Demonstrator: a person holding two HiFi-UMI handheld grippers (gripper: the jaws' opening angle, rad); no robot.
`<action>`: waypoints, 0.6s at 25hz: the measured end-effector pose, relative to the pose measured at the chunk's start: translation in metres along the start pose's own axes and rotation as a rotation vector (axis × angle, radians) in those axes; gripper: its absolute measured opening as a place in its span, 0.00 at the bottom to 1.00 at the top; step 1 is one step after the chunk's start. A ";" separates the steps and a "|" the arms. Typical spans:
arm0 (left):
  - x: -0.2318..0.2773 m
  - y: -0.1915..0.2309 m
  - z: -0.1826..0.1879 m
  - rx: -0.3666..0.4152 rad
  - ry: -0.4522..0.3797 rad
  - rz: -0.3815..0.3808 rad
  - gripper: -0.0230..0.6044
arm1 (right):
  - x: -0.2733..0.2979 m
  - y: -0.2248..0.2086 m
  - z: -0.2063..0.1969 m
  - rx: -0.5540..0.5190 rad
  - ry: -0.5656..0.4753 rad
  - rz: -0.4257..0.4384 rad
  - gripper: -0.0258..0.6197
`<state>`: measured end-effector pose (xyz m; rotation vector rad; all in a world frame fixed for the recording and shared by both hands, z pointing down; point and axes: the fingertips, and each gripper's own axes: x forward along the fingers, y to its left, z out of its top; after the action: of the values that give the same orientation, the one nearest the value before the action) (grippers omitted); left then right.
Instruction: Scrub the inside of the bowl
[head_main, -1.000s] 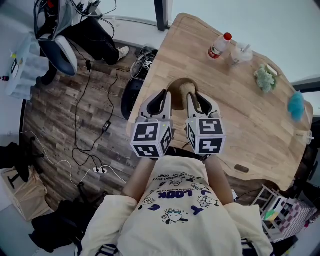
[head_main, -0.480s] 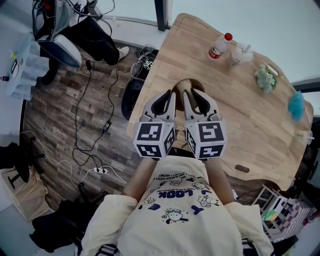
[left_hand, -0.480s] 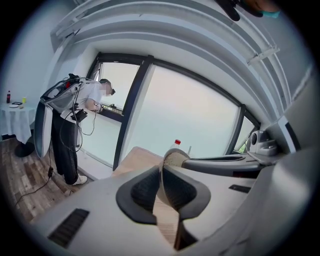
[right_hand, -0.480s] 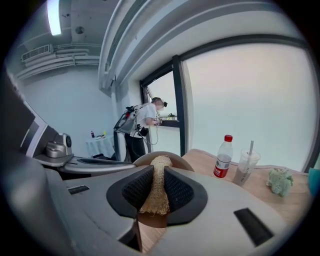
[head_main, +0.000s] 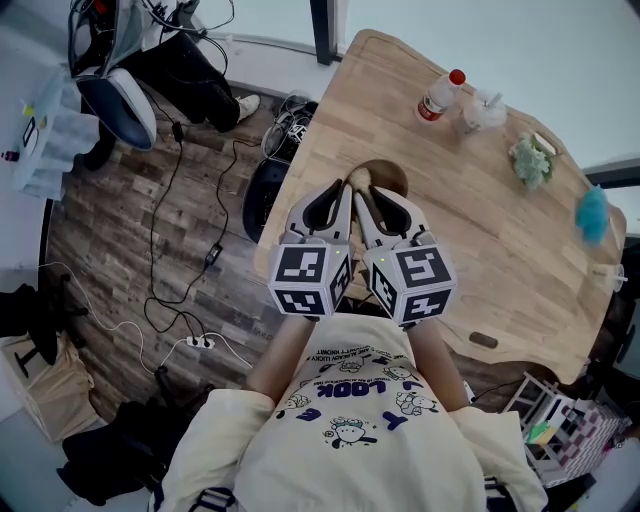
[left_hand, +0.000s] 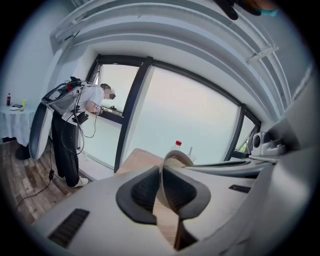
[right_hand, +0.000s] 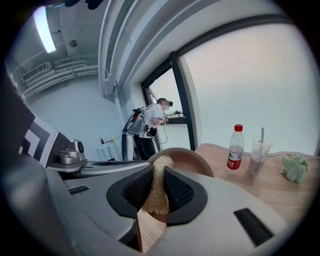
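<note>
1. The right gripper (right_hand: 158, 180) is clamped on a coarse, straw-coloured scrub pad (right_hand: 152, 200). The pad's long axis runs along the jaws, and its frayed tip pokes past the fingertips toward the bowl.
2. The bowl (right_hand: 192, 159) lies straight ahead of that gripper and just beyond the pad's tip, with its brown hollow facing the jaws. The pad seems to touch the inner wall, but the gripper's own view is too foreshortened to be sure.
3. The left gripper (left_hand: 161, 172) is closed on the bowl's rim at the bowl's left side, with the thin wall pinched between the pads. Both grippers sit side by side at the bowl's near edge. The right one carries the working tool, and the left one only steadies the bowl.
4. The bowl sits on the wooden table (right_hand: 280, 195), close to the table's near-left edge in the head view.
5. A red-capped bottle (right_hand: 234, 150) and a lidded cup with a straw (right_hand: 258, 156) stand well beyond the bowl, to its right. A green clump (right_hand: 294, 167) and a blue tuft (head_main: 592, 212) lie farther right still.
6. Nothing stands between the pad and the bowl's inside. The left gripper's jaws on the rim look like the only obstacle to a sweep round the wall.
</note>
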<state>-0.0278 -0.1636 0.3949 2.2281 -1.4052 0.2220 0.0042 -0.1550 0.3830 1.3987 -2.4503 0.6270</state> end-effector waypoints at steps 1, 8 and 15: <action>0.000 0.001 0.001 0.004 0.000 0.004 0.12 | 0.001 0.001 -0.002 -0.004 0.009 0.001 0.14; -0.002 0.008 -0.001 -0.003 0.005 0.017 0.12 | 0.003 0.000 -0.016 -0.156 0.104 -0.030 0.14; -0.006 0.013 0.000 -0.016 0.001 0.026 0.12 | 0.003 -0.015 -0.014 -0.319 0.131 -0.141 0.14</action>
<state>-0.0425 -0.1630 0.3972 2.1978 -1.4318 0.2197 0.0157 -0.1574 0.4002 1.3396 -2.2079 0.2713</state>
